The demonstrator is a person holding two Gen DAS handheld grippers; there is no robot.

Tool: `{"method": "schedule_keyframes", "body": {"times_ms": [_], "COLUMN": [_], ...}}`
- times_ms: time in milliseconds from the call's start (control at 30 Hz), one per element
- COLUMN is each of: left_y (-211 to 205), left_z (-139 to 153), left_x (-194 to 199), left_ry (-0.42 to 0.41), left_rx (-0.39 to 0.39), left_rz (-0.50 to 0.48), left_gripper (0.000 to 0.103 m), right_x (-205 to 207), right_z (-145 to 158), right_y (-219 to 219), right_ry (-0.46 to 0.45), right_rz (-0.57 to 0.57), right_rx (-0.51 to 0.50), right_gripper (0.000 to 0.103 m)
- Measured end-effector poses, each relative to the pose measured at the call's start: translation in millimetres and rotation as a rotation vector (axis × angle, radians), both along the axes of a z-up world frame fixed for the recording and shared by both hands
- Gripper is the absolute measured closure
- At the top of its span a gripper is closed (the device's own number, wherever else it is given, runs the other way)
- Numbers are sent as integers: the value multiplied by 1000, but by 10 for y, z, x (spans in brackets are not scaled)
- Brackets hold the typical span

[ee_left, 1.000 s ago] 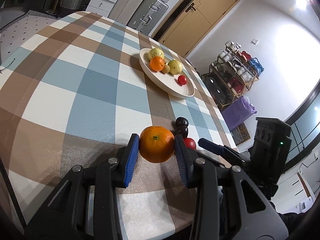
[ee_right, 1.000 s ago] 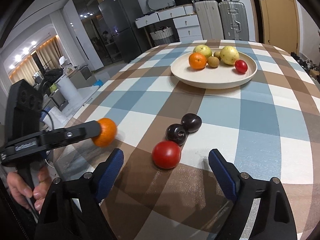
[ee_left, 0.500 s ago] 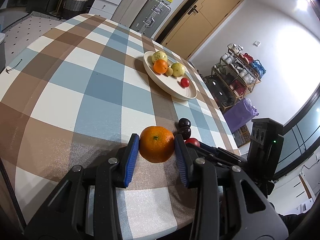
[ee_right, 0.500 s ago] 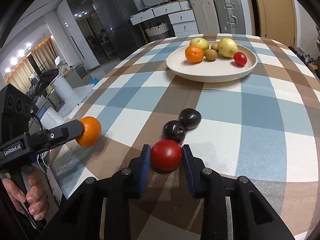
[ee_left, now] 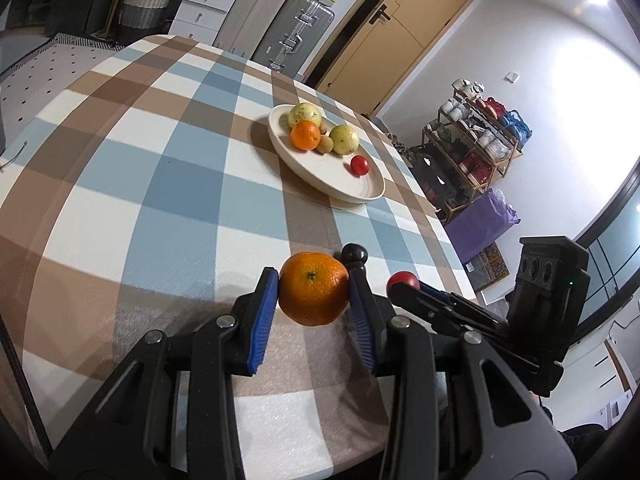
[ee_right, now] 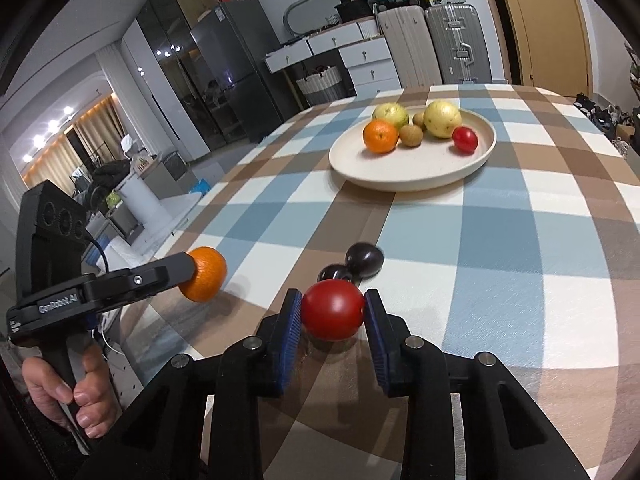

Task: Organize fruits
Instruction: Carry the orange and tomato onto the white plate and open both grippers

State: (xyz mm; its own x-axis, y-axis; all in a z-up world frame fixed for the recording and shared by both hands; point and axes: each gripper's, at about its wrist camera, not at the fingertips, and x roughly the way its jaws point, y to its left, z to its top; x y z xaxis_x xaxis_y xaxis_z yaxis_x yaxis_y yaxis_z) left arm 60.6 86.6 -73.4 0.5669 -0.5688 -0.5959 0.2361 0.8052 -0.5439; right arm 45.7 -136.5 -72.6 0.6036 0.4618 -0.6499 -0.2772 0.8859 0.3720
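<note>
My left gripper (ee_left: 314,294) is shut on an orange mandarin (ee_left: 313,294), held above the checked tablecloth; the mandarin also shows in the right wrist view (ee_right: 204,274). My right gripper (ee_right: 331,314) is shut on a red tomato (ee_right: 332,314), lifted just off the cloth; the tomato also shows in the left wrist view (ee_left: 402,280). Two dark plums (ee_right: 364,258) lie on the cloth just beyond the tomato. A cream plate (ee_right: 416,168) farther back holds an orange, two yellow-green fruits, kiwis and a small red fruit.
The round table (ee_left: 160,184) has a near edge right under both grippers. Suitcases (ee_left: 280,28) and white drawers stand behind the table. A shoe rack (ee_left: 476,148) and a purple bag stand to the right. A hand (ee_right: 68,392) grips the left tool.
My right gripper closed on the red tomato and raised it off the cloth. My left gripper stayed shut on the mandarin and rose a little.
</note>
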Motion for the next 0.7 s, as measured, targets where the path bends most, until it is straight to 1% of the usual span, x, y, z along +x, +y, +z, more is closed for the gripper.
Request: {"method": "schedule_keyframes", "body": {"times_ms": [200,333,600,700], "left_y": [-112,-201,-440,-566], "left_z": [129,248,457,476], "left_x": [164,329,832,1063], "left_ry": [-18,-36,-47,-34], "left_rx": [-1,18,40,50], "left_rz": [-13,-28,-44,-49], "left_gripper": [70,70,70,70], "right_x": [49,138,458,617], "right_z": [136,236,450,516], "right_y": [-167,-269,-388,-422], "right_ry": [-32,-60,-114,-128], "right_rz": [-26,-37,-50,-56], "right_rx": [3,1,-4,-4], "right_gripper": [71,71,71,71]}}
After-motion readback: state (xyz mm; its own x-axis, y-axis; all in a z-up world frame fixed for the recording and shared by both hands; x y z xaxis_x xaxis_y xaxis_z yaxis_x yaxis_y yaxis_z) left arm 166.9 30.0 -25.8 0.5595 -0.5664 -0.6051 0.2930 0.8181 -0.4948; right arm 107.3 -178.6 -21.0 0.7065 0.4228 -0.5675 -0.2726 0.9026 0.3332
